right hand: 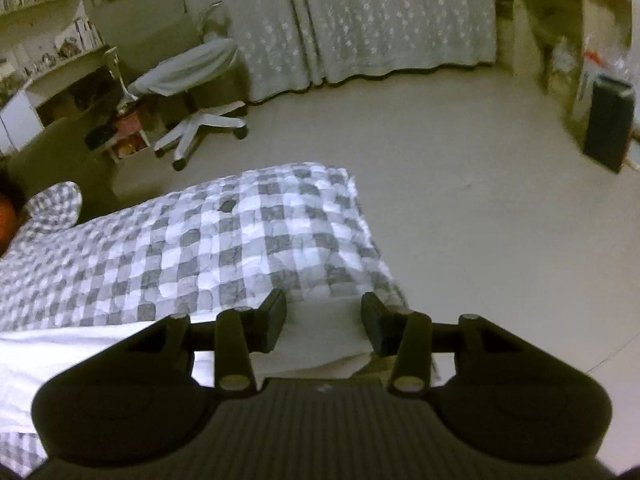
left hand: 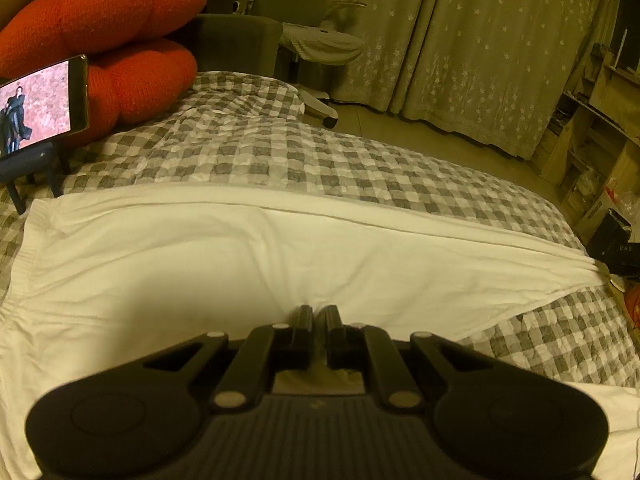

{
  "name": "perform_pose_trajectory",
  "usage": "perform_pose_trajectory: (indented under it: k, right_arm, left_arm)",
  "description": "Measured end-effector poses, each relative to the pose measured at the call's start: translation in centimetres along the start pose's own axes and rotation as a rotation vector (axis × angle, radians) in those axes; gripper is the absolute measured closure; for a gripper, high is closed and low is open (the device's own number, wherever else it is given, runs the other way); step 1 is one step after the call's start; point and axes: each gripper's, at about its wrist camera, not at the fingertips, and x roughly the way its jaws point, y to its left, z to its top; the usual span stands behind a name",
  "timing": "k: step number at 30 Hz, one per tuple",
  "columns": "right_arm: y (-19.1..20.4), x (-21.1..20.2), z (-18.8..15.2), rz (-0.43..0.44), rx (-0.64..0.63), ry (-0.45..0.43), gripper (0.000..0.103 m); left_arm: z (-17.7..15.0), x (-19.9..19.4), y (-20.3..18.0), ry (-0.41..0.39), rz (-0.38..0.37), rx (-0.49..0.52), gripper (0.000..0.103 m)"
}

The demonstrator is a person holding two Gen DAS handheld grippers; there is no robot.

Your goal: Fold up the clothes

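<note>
left gripper point(left hand: 319, 312) pinching white garment point(left hand: 200, 256); right gripper point(right hand: 324, 312) apart, holding nothing

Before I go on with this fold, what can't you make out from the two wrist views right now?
- Left wrist view: the left gripper is shut at a pucker in the white garment; its own body hides the near hem.
- Same view: the garment's ends run off the left and bottom edges, so its type is unclear.
- Right wrist view: the right gripper stands open; whether its pads touch the cloth underneath is hidden.
</note>
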Motion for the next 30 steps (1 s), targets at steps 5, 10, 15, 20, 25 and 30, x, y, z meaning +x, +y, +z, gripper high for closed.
perform_pose_trajectory:
  k: [5,10,15,20,25,30]
  right_arm:
    - [0.7,-1.0,0.6,0.006,-0.013,-0.045,0.100]
    - [2.0,-1.8,1.4,-0.039,-0.056,-0.154,0.100]
    - [2.4,-0.6,1.5,-0.089,-0.085,-0.174,0.100]
    - [2.5,0.4,1.5,-0.126,-0.101,-0.173,0.100]
    - [2.5,-0.4,1.8,-0.152,-0.078,-0.232,0.100]
    - [2.1,2.9,0.6,-0.217,-0.079,-0.073,0.099]
  left_arm:
    - [-0.2,0.0,-0.5,-0.010,0.015,0.024,0.097]
    - [-0.1,-0.2,-0.4,-0.017,0.012,0.008,0.097]
    - [-0.2,-0.2,-0.6,-0.017,0.019,0.018,0.097]
    - [-0.1,-0.2,-0.4,-0.019,0.014,0.004,0.097]
    - [0.0,-0.2,-0.2,-0.018,0.005,-0.014,0.096]
    - [0.1,0.0,0.4,-0.002,-0.009,-0.047,0.094]
